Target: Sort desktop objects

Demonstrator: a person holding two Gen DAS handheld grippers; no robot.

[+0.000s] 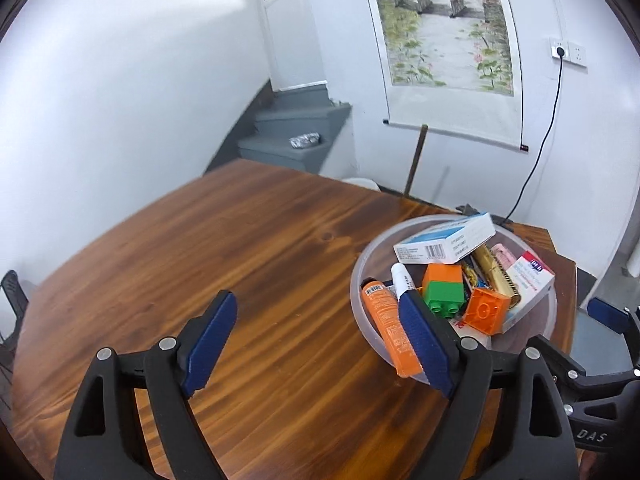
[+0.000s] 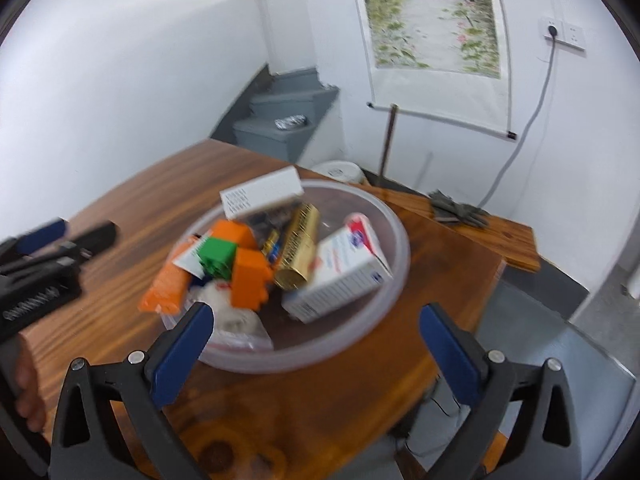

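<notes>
A clear plastic bowl [image 1: 362, 280] [image 2: 394, 276] stands near the right corner of the wooden table [image 1: 240, 240]. It holds an orange tube [image 1: 386, 324], a white marker [image 1: 402, 278], an orange-and-green block [image 1: 444, 288] [image 2: 218, 256], an orange block [image 1: 486, 310] [image 2: 250, 280], a gold tube [image 2: 296, 248], a blue-white box [image 1: 448, 242] and a red-white box [image 2: 344, 272]. My left gripper [image 1: 316, 348] is open and empty over the table just left of the bowl. My right gripper [image 2: 316, 352] is open and empty at the bowl's near rim.
Grey gloves [image 2: 458, 210] lie on the table's far right corner. A white bucket [image 2: 340, 170] stands behind the table. A scroll painting [image 1: 444, 40] and a cabled wall socket [image 1: 568, 52] are on the wall. Grey steps [image 1: 296, 128] rise at the back.
</notes>
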